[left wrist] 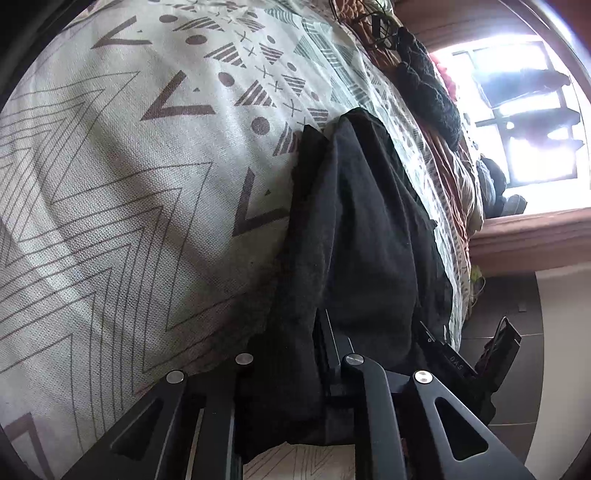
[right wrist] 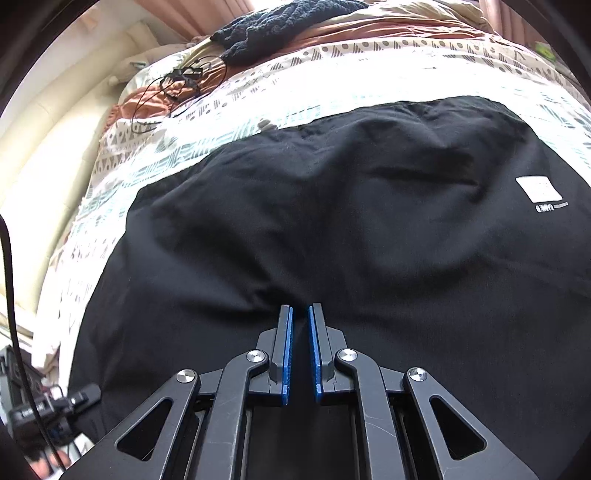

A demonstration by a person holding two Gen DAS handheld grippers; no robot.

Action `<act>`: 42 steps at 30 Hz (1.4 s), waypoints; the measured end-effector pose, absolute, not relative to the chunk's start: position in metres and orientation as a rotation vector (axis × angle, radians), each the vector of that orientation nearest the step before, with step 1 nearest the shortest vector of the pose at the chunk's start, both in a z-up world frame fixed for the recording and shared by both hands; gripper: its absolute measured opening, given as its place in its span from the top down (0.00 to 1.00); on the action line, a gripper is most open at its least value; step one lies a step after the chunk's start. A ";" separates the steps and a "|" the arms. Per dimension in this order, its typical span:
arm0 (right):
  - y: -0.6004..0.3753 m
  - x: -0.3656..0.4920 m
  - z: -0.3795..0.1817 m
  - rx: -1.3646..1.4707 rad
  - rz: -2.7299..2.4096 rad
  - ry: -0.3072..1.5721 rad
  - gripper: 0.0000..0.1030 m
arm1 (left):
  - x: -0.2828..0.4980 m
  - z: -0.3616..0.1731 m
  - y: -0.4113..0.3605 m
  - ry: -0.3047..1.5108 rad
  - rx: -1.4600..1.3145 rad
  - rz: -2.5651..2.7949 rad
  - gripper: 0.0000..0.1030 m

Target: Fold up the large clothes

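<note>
A large black garment [right wrist: 332, 221] lies spread on a patterned bedsheet [right wrist: 258, 96]; it has a white square label [right wrist: 537, 188] at the right. My right gripper [right wrist: 300, 314] hovers low over its near middle, its blue pads [right wrist: 287, 354] a narrow gap apart with nothing between them. In the left wrist view my left gripper [left wrist: 317, 332] is shut on a bunched edge of the black garment [left wrist: 362, 221], which drapes over the fingers and hides their tips. The sheet [left wrist: 129, 184] fills the left of that view.
A dark knitted piece [right wrist: 280, 26] and black cables [right wrist: 177, 85] lie at the far side of the bed on a rust-coloured cover [right wrist: 369, 29]. A window [left wrist: 524, 110] and wooden frame [left wrist: 528, 240] stand beyond the bed edge. A black device [right wrist: 44, 410] sits low left.
</note>
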State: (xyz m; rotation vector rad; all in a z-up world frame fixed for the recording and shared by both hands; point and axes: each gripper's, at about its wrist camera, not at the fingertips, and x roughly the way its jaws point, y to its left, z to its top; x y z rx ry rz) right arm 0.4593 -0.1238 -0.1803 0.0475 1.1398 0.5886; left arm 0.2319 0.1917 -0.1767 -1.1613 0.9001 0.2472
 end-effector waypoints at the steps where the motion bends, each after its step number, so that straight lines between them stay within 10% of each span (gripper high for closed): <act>1: -0.127 0.456 -0.180 0.050 0.594 1.144 0.90 | 0.232 -0.174 0.191 0.892 -1.161 0.245 0.86; 42: -0.296 0.404 -0.142 0.419 0.707 1.075 0.90 | 0.355 0.008 0.016 0.767 -0.769 -0.134 0.91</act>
